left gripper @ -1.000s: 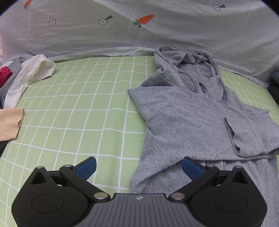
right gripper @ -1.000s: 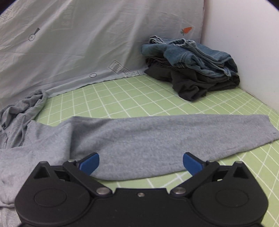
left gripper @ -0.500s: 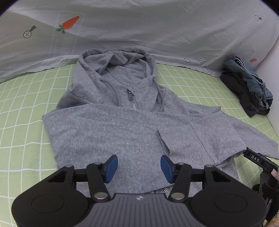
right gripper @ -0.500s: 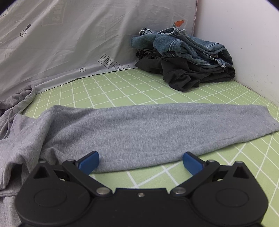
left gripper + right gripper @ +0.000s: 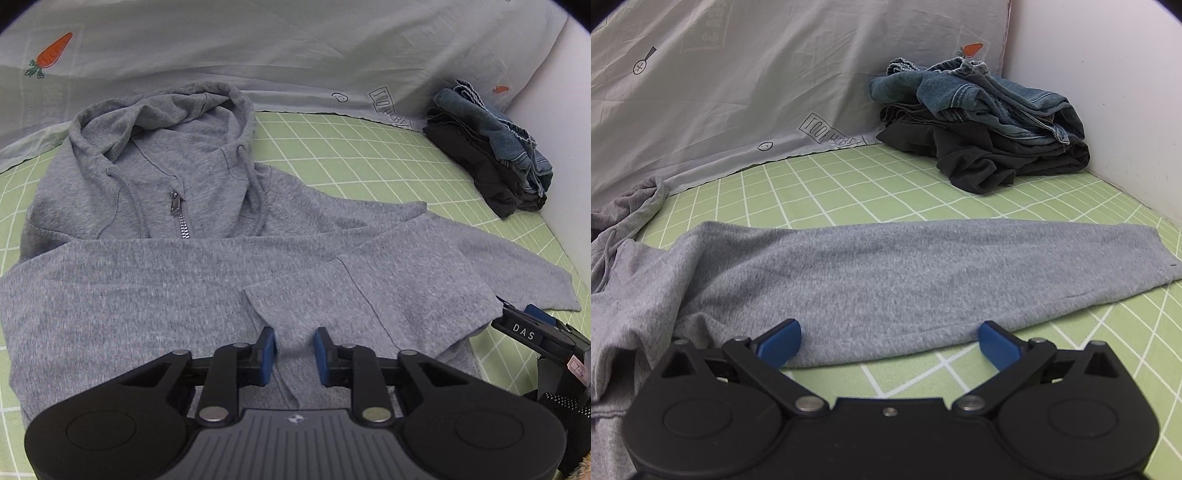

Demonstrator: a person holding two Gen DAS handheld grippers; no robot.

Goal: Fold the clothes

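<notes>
grey hoodie (image 5: 155, 295) lies under the narrowed, unclamped left tongs (image 5: 294, 355); right tongs (image 5: 888, 341) spread wide over its sleeve (image 5: 886, 273).

Carrot-print sheet (image 5: 258, 48) backs a green checked mattress (image 5: 849, 184), perhaps padded.

A bed with a green checked sheet (image 5: 369, 155) carries a grey zip hoodie (image 5: 166, 280), spread flat, and a pile of dark clothes and jeans (image 5: 982, 129) in the corner.
</notes>
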